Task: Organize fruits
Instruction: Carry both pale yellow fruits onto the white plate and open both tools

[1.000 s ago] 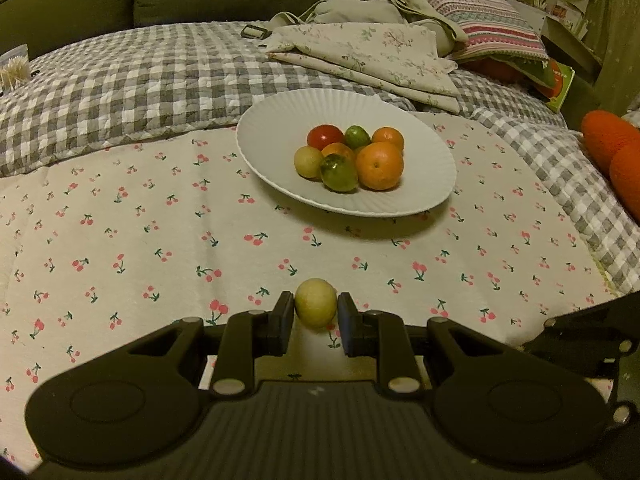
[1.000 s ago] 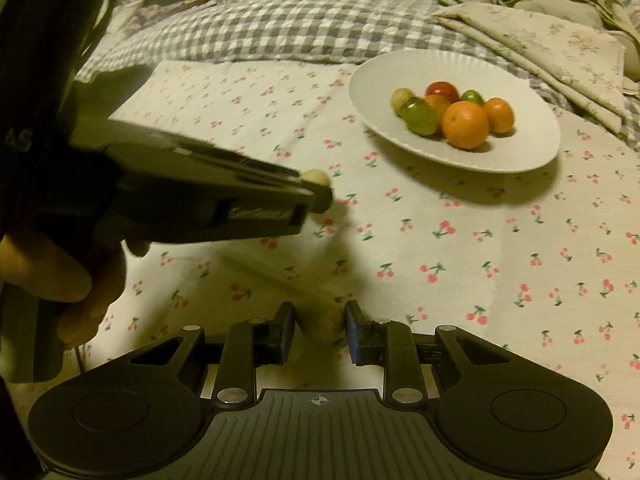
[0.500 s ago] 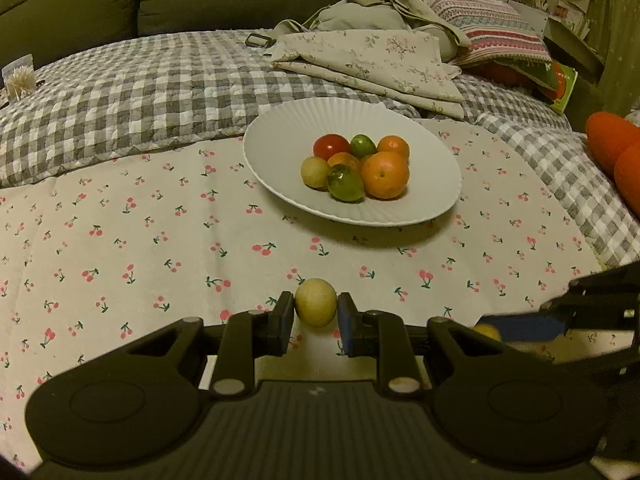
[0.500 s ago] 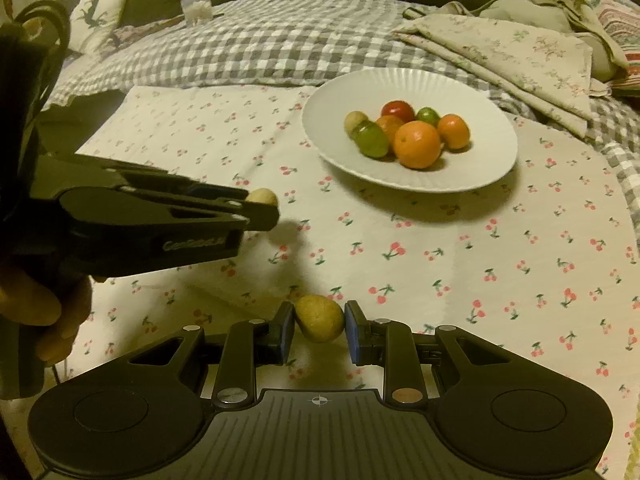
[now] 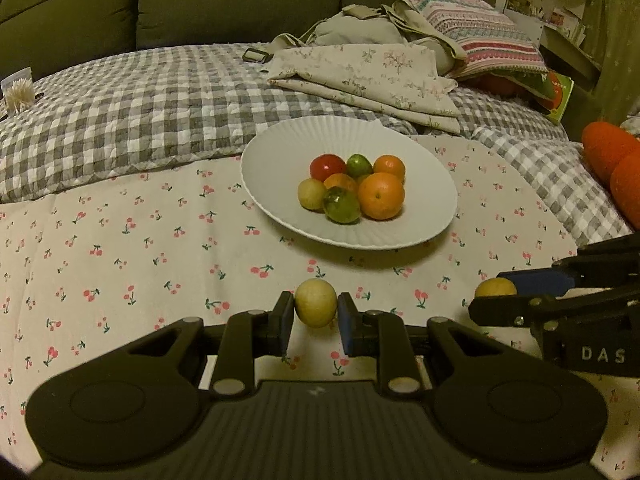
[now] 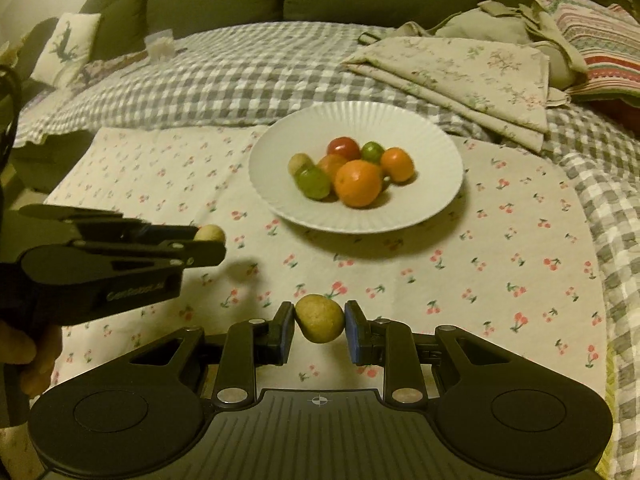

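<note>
1. The left gripper (image 5: 316,312) is clamping a pale yellow round fruit (image 5: 316,307) between its blue-faced pads at the lower centre of the left wrist view; the fruit's underside is lying in shadow.
2. The right gripper (image 6: 319,326) is squeezing a dull yellow-brown fruit (image 6: 319,318) at the lower centre of its own view; what kind of fruit it is cannot be told.
3. In the left wrist view the right gripper is entering from the right edge, its body being cut off by the frame and most of its fruit hiding behind the fingers.
4. In the right wrist view the left gripper is reaching in from the left edge, with only the tip of its fruit peeking out.
5. A white ribbed plate (image 5: 280,152) is sitting on the cherry-print cloth (image 5: 120,240) at centre frame, holding a heap of orange, green, red and yellow fruits (image 5: 352,190), some partly covering others.
6. The heap is looking slightly blurred in the right wrist view.
</note>
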`<act>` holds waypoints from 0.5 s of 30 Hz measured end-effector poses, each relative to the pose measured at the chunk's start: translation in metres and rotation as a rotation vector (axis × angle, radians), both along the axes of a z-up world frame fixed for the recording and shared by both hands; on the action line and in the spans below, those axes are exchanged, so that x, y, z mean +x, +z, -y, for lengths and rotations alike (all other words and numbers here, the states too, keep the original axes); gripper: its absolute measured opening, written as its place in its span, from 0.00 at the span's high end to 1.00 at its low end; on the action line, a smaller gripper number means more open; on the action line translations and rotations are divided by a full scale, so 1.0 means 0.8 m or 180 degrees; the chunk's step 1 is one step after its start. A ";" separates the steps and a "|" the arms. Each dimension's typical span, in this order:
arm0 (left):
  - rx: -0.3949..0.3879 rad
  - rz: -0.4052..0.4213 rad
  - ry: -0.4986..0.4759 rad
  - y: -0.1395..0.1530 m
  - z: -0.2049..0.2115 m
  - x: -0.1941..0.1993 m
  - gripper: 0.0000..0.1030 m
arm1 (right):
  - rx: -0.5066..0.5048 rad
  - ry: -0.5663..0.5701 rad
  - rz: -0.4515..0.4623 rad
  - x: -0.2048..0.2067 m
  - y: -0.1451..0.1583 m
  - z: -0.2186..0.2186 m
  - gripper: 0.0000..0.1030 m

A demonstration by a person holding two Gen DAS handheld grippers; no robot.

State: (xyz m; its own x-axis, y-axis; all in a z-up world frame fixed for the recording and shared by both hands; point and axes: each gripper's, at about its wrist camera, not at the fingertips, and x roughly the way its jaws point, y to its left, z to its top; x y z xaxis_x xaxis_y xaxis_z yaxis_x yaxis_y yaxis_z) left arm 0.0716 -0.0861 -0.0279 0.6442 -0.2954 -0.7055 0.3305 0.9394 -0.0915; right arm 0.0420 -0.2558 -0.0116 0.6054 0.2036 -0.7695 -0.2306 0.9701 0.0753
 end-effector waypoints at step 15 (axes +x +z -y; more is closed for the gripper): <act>-0.0002 0.0122 0.0020 0.011 -0.002 0.025 0.79 | 0.0181 -0.0216 0.0060 0.031 0.010 0.028 0.75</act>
